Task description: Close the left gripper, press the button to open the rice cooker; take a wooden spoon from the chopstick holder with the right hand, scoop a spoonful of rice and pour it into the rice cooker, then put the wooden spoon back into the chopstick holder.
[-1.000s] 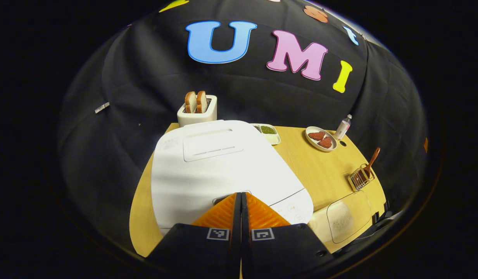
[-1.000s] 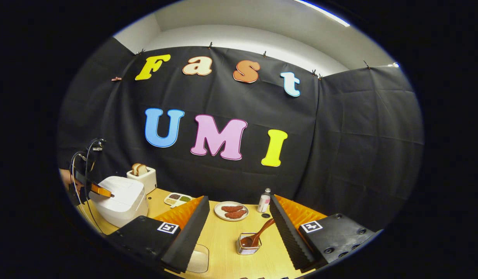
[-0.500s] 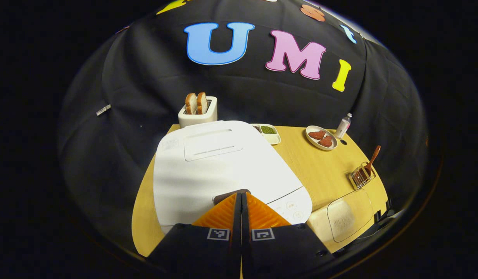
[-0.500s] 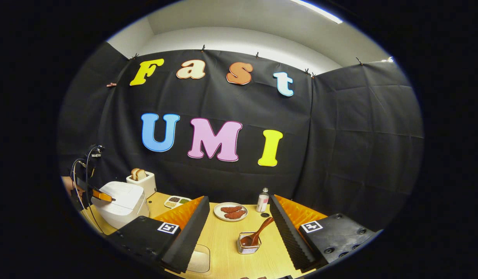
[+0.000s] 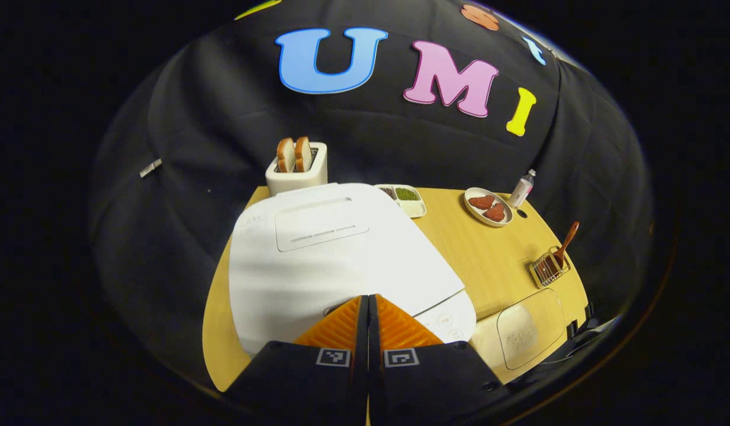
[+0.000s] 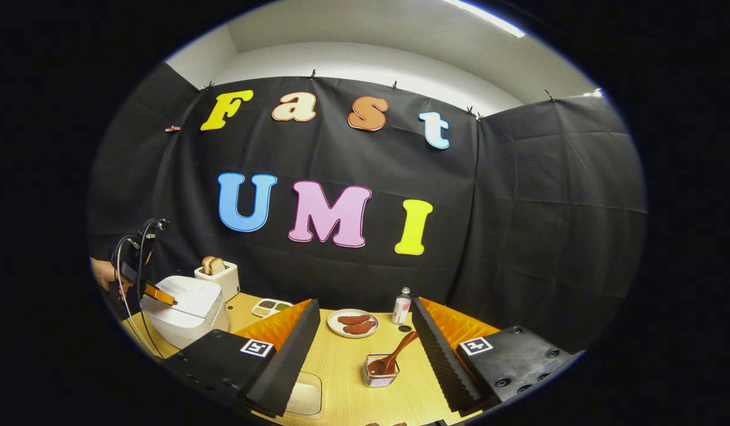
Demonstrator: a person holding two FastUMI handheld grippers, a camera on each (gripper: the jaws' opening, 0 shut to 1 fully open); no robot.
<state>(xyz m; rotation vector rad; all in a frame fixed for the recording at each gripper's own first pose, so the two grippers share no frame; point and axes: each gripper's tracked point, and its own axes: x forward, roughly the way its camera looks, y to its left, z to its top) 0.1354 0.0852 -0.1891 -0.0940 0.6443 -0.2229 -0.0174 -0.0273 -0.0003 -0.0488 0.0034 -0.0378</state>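
My left gripper [image 5: 367, 299] has its fingers pressed flat together with nothing between them, and its tips sit right at the front lip of the rice cooker [image 5: 335, 248], over the latch button. Against the frames from a second and half a second back, the dark button recess that showed just ahead of my fingertips is now almost fully covered, and the seam between lid and control panel off to the right of my tips looks a touch wider. I read that as the press going in, with the catch perhaps starting to give. The lid is not up yet, so I judge the opening step to be in hand but not finished.

From the right gripper view I can see that left gripper [image 6: 163, 296] from the side, angled down onto the cooker [image 6: 187, 307], with a hand behind it; the angle has shifted slightly over the last second.

My right gripper [image 6: 365, 349] is wide open and holds nothing, hanging above the table [image 6: 347, 367] much as it did earlier. The wooden spoon [image 6: 394, 355] leans in the chopstick holder [image 6: 379, 373] directly ahead, between my two fingers but farther off, untouched. The clear container of rice [image 6: 305, 396] lies low, by the left finger.

If the lid pops, the right side can go for the spoon handle; it tilts up to the right.
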